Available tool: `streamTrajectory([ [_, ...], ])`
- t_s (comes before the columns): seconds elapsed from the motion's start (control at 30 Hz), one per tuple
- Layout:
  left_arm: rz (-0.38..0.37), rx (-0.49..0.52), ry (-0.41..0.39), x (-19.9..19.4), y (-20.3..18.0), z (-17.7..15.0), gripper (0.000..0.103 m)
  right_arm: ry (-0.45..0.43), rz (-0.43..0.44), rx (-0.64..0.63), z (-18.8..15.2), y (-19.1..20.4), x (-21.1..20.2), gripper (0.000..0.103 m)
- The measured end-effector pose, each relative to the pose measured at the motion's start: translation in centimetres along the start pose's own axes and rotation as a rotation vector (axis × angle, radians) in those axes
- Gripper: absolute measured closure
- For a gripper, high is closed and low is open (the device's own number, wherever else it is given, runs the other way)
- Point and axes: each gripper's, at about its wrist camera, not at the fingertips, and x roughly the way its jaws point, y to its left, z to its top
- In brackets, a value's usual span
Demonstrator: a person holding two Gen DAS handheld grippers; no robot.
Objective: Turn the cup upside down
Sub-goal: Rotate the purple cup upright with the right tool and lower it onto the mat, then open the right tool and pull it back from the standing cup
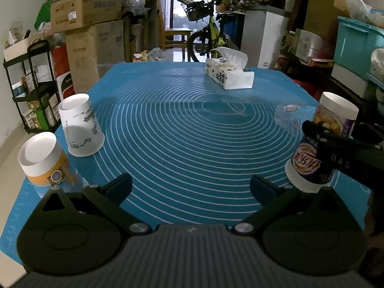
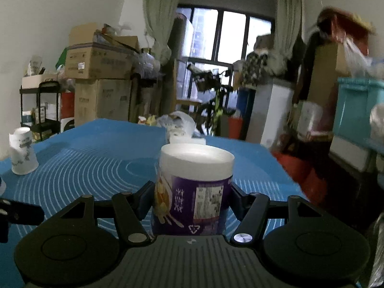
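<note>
A purple milk-tea cup (image 2: pixel 192 196) stands upside down, white base up, between the fingers of my right gripper (image 2: pixel 192 204), which is shut on it. It also shows in the left wrist view (image 1: pixel 321 144) at the right edge of the blue mat (image 1: pixel 187 129), with the right gripper's finger (image 1: pixel 319 132) across it. My left gripper (image 1: pixel 192 187) is open and empty over the mat's near side. A white printed cup (image 1: pixel 80 124) and an orange cup (image 1: pixel 43 160) stand upside down at the left.
A tissue box (image 1: pixel 228 72) lies at the far side of the mat. A clear plastic lid (image 1: pixel 288 117) lies near the purple cup. Cardboard boxes, a black shelf, a bicycle and teal bins surround the table.
</note>
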Motion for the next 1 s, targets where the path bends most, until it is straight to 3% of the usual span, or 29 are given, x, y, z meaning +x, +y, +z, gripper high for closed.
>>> streamTrajectory([
  [0.3,-0.006,0.014,0.001,-0.2,-1.0,-0.1,0.000,0.049,0.027,0.008,-0.2,-0.6,-0.1,0.036],
  [0.4,-0.008,0.017,-0.006,-0.5,-1.4,-0.2,0.000,0.071,0.039,0.041,-0.2,-0.9,-0.2,0.028],
  [0.57,-0.004,0.040,-0.046,-2.1,-2.8,-0.8,0.000,0.085,0.080,0.098,0.0,-2.2,-1.8,0.005],
  [1.0,-0.009,0.064,-0.140,-6.6,-7.7,-3.7,0.000,0.146,0.074,0.087,-2.1,-6.2,-9.4,0.002],
])
